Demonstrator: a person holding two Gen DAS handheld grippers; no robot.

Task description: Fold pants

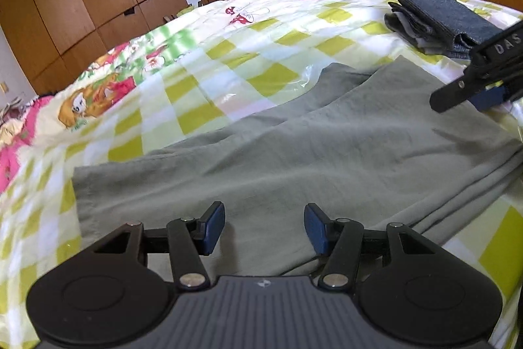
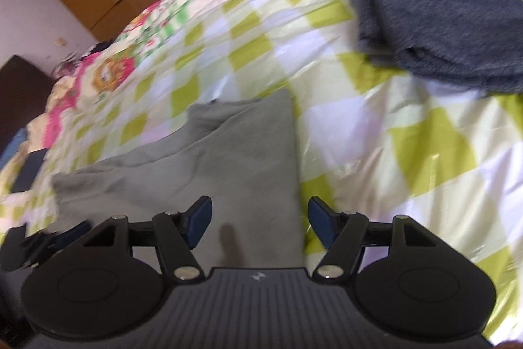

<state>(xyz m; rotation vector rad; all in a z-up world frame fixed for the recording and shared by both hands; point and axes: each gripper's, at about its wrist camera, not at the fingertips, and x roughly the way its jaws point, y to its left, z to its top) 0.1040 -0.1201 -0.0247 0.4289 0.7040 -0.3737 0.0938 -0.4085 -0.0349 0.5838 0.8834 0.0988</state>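
Pants (image 1: 327, 146) lie flat on the bed (image 1: 228, 61), legs stacked, hem edges far from the cameras. Left gripper (image 1: 264, 228) spread, empty, low over the near cloth. Right gripper (image 2: 260, 224) spread wide, empty, straddling the pants' right edge. Risks: pinching only the top layer, so the legs slide apart; the slick quilt bunching into the jaws. Room: bed open to the left and ahead; folded grey stack (image 2: 451, 15) sits ahead-right, apart from the pants, so fold away from it.

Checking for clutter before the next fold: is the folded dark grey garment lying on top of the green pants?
No, the folded dark grey garment lies apart from the green pants, with checked bedspread between them.
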